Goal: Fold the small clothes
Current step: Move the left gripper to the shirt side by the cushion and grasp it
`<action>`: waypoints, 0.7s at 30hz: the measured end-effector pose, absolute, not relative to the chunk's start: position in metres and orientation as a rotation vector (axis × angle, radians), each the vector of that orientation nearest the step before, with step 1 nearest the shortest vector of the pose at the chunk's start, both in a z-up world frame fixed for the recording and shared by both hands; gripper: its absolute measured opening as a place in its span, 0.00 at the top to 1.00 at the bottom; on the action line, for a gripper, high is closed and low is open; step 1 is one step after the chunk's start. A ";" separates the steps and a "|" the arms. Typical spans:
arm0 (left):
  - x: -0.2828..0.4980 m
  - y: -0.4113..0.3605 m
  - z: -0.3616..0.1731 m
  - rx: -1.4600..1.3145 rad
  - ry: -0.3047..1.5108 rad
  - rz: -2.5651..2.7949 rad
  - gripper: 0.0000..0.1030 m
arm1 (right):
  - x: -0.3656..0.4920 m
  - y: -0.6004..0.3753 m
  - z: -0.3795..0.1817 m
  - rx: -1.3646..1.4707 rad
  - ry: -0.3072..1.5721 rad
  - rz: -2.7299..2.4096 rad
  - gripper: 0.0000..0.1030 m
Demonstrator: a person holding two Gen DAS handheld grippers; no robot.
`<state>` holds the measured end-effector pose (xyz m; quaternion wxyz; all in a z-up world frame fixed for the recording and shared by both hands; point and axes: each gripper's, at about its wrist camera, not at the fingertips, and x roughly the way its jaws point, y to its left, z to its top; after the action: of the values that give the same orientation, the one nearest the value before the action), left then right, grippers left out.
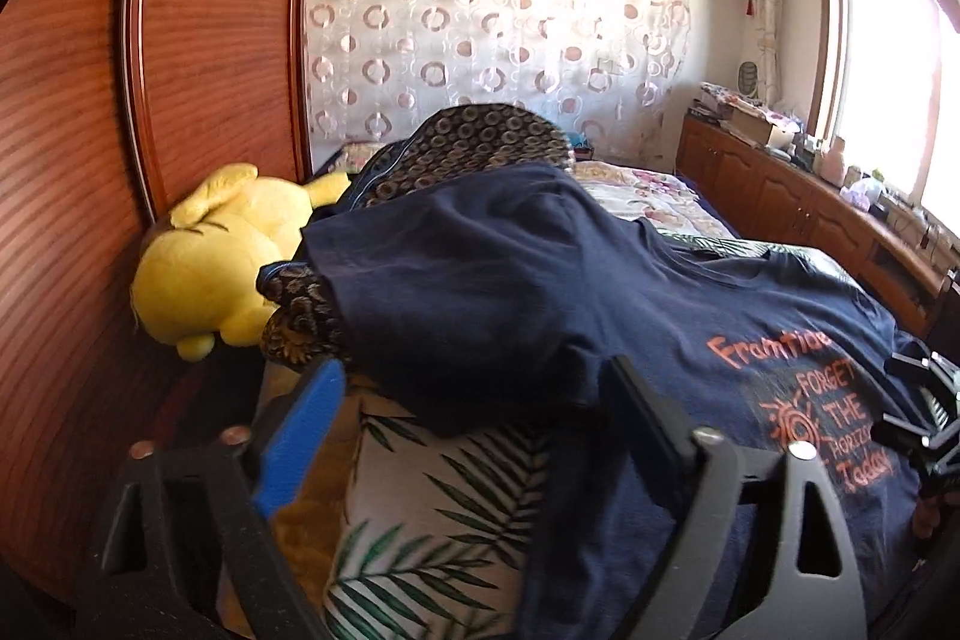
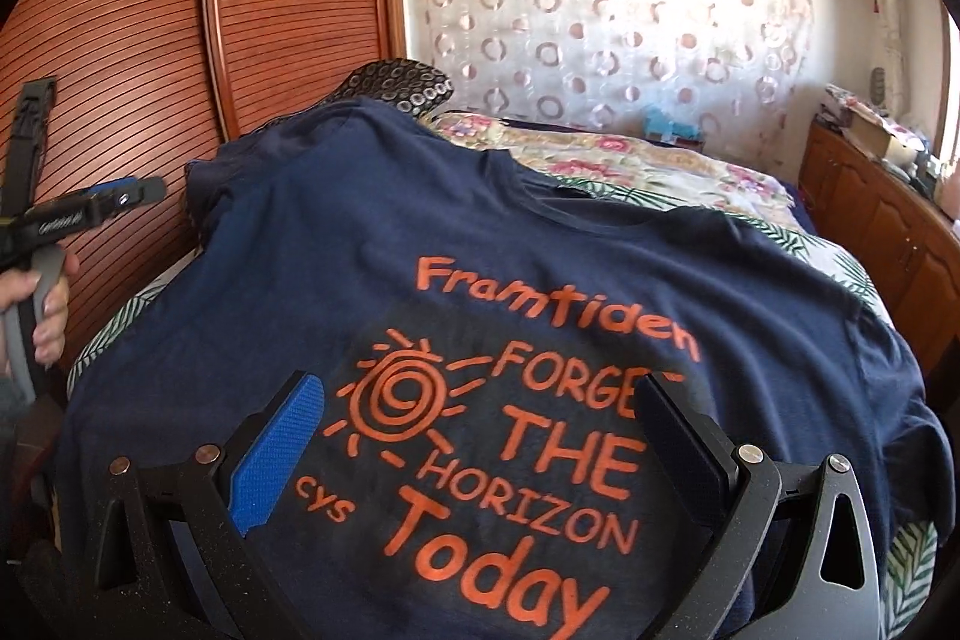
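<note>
Our grippers are black frames with silver screws, each carrying one blue textured pad; our bare hand wraps a grey handle.

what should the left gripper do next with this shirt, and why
Probably close the left gripper on the near sleeve of the navy t-shirt. Its jaws stand open with the sleeve's edge lying between them, and the shirt lies spread, print up, on the leaf-print bedspread. The right gripper hovers open over the print.
</note>
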<state>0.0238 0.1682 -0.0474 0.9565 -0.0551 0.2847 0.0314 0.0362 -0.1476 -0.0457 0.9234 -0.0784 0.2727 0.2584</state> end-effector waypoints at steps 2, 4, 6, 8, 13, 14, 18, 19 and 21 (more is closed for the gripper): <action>0.032 0.181 -0.050 -0.137 0.592 0.057 0.28 | 0.036 -0.153 -0.042 -0.159 0.565 0.539 0.00; 0.040 0.190 -0.052 -0.154 0.605 0.062 0.36 | 0.039 -0.156 -0.042 -0.153 0.570 0.545 0.00; 0.049 0.200 -0.052 -0.172 0.608 0.064 0.42 | 0.040 -0.157 -0.043 -0.151 0.571 0.549 0.00; 0.059 0.207 -0.054 -0.180 0.622 0.064 0.47 | 0.042 -0.158 -0.046 -0.149 0.567 0.551 0.00; 0.076 0.217 -0.060 -0.182 0.655 0.084 0.48 | 0.047 -0.147 -0.050 -0.155 0.557 0.554 0.00; 0.078 0.218 -0.063 -0.190 0.660 0.079 0.55 | 0.047 -0.147 -0.050 -0.154 0.556 0.555 0.00; 0.079 0.218 -0.068 -0.184 0.674 0.074 0.67 | 0.049 -0.141 -0.053 -0.154 0.555 0.553 0.00; 0.080 0.218 -0.070 -0.182 0.679 0.075 0.67 | 0.048 -0.142 -0.053 -0.151 0.556 0.552 0.00; 0.081 0.218 -0.072 -0.183 0.692 0.078 0.67 | 0.048 -0.142 -0.054 -0.146 0.559 0.552 0.00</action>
<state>0.0811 0.2184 -0.0725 0.9359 -0.0893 0.3387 0.0380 0.0481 -0.1420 -0.0539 0.9213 -0.0711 0.2720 0.2688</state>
